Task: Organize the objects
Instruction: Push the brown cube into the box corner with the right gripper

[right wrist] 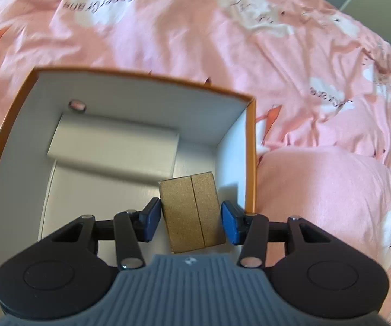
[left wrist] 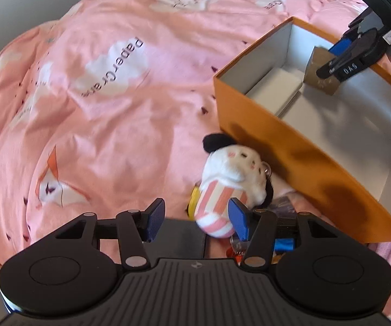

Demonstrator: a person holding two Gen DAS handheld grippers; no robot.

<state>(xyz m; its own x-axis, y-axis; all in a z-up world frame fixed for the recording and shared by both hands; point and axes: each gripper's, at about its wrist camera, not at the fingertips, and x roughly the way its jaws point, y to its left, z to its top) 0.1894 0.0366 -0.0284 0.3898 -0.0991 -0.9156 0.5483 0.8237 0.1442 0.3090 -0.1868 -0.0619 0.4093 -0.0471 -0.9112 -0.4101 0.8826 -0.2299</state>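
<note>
Now right gripper [right wrist: 190, 221] inside orange box [right wrist: 250, 146], astride cardboard carton [right wrist: 192, 213]

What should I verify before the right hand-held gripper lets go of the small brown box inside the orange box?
1. Right hand-held gripper is over the orange box: ok.
2. Brown box sits between the blue pads: ok.
3. Brown box rests on the floor of the orange box: cannot tell.
4. Landing spot beside the white box is free: ok.
5. Left hand-held gripper is outside the orange box, open near the plush toy: ok.
</note>
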